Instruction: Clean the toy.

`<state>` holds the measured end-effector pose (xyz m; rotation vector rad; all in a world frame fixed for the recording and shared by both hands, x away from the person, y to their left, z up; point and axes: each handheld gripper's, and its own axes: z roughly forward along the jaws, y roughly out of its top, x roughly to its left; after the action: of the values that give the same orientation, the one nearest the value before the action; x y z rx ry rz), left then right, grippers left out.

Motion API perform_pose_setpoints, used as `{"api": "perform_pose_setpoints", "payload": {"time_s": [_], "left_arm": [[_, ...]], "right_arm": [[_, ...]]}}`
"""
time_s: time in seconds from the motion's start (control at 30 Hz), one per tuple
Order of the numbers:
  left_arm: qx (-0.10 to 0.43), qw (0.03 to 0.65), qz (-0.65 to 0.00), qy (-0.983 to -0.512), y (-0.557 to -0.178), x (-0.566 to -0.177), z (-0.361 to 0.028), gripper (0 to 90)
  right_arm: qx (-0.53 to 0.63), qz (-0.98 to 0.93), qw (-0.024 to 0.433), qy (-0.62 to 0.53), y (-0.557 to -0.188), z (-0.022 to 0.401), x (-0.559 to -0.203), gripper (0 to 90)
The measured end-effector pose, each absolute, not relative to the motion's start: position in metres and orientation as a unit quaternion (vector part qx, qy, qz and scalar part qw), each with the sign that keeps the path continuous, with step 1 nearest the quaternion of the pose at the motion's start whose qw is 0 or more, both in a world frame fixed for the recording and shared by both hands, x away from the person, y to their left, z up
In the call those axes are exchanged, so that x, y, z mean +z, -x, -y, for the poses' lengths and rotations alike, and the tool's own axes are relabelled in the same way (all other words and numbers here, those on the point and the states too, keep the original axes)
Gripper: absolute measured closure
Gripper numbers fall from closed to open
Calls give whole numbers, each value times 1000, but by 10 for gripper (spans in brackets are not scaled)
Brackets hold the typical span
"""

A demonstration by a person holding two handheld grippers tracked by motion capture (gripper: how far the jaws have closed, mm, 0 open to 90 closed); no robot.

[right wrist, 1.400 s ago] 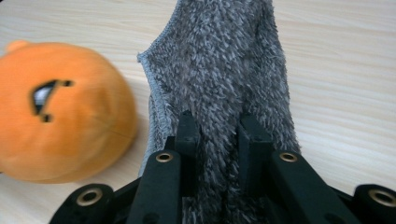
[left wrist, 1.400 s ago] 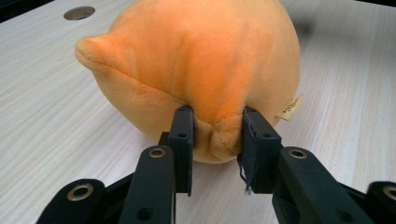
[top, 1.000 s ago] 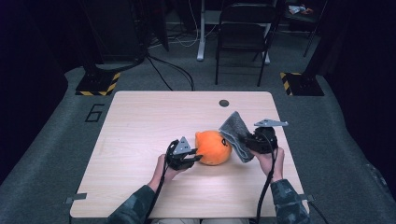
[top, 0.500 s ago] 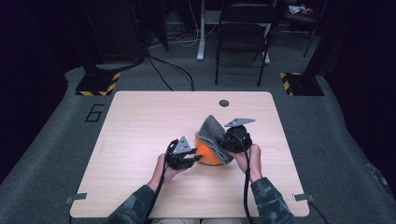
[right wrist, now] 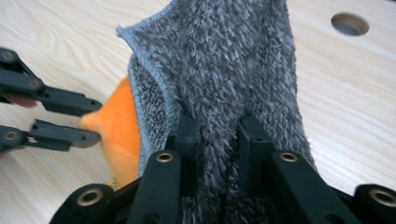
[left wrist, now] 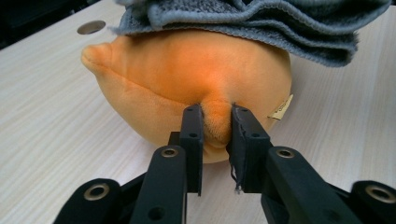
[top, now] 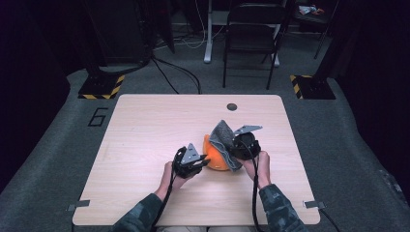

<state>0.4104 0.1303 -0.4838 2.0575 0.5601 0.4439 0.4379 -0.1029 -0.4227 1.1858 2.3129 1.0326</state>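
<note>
An orange plush toy [top: 215, 158] lies at the middle of the wooden table [top: 145, 125]. My left gripper [top: 203, 161] sits at its left side; its jaws have just been closing and now pinch a fold of the plush [left wrist: 187, 70], as the left gripper view shows around the fingertips [left wrist: 215, 116]. A grey fuzzy cloth [top: 223, 139] drapes over the toy's top and right side. My right gripper [top: 235, 150] is shut on that cloth [right wrist: 233, 60], the pile bunched between its jaws [right wrist: 217, 128]. The right gripper view shows the plush [right wrist: 119, 130] under the cloth and the left gripper [right wrist: 91, 122] beside it.
A round cable hole [top: 232, 106] sits near the table's far edge. Beyond the table stand a black chair [top: 254, 34] and stand bases with yellow-black tape [top: 101, 87]. Bare tabletop lies to the left and far side of the toy.
My right gripper has carried the grey cloth leftward and a little down, so it now lies over the orange plush. The left gripper stayed at the toy's left side.
</note>
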Motion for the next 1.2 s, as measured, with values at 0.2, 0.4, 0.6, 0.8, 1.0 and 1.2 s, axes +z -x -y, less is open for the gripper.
{"api": "perform_pose_setpoints", "payload": {"time_s": [0.2, 0.4, 0.6, 0.8, 1.0, 1.2], "left_arm": [[183, 469, -212, -838, -410, -483, -130, 786], [188, 464, -196, -843, -407, -482, -128, 792], [183, 464, -205, -842, -408, -483, -128, 795], [176, 466, -209, -842, -409, -483, -130, 794], [172, 468, -209, -841, -410, -484, -131, 791], [165, 470, -214, -840, -411, -484, -133, 786]], "right_arm": [[392, -813, 177, -393, -427, 90, -411, 735], [382, -832, 179, -360, -421, 70, -415, 733], [361, -833, 191, -373, -425, 73, -423, 734], [359, -831, 190, -380, -428, 79, -423, 734], [358, -826, 185, -395, -430, 85, -423, 731], [355, -823, 181, -405, -435, 97, -424, 727]]}}
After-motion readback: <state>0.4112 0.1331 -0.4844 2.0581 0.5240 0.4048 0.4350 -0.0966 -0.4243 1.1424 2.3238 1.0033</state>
